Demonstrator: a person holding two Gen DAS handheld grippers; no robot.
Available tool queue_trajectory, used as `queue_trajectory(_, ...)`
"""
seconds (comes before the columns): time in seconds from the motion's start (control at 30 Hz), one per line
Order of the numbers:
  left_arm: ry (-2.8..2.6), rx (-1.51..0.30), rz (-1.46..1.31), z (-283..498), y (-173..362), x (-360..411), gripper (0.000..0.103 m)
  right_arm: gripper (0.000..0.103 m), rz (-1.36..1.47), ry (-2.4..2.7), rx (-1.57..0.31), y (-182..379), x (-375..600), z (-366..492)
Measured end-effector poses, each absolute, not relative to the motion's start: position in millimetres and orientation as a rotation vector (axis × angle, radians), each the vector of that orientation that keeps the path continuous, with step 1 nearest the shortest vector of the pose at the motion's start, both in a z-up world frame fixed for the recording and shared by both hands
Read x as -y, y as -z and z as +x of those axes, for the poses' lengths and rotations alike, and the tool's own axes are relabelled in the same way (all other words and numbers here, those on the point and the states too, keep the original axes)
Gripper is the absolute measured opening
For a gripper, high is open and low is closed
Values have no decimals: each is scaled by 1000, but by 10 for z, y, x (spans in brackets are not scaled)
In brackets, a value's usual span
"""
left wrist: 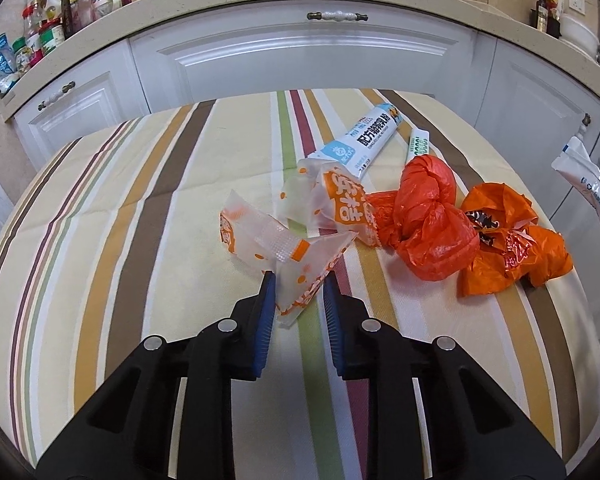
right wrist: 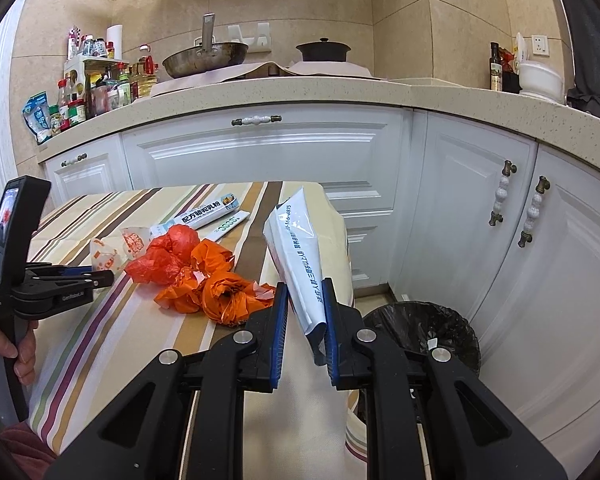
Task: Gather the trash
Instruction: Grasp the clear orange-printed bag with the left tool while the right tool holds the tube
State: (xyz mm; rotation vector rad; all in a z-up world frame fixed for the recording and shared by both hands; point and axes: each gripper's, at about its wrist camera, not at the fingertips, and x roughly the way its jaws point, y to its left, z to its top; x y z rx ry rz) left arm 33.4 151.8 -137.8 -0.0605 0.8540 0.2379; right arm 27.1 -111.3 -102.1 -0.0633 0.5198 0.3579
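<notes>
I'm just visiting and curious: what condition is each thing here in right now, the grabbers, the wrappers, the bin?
Left gripper: closed on the clear orange-printed wrapper.
Right gripper: shut on the white packet, held up off the table.
Second orange-printed wrapper: crumpled, lying on the striped tablecloth.
Red bag: scrunched, on the cloth.
Orange bag: scrunched, beside the red one.
Bin: open, lined in black.

Crinkled glossy orange plastic bags (left wrist: 436, 220), matt striped woven tablecloth (left wrist: 140, 240)
</notes>
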Motion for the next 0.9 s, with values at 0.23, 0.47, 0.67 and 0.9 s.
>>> queue_trajectory(0.23,-245,-803,-61,125,1135,-1499,23,18,-55,-330,-508,991,1180,242)
queue_trajectory(0.47,-157,-737,-15,64,861,-1137,23,18,-32,-274,-494,959,1373,281)
queue_trajectory(0.67,-22,-734,10,234,789,-621,23,18,7,-198,-494,970,1707,395)
queue_trajectory(0.9,87,-691,49,552,733,37,23,18,53,-117,-503,1037,2133,574)
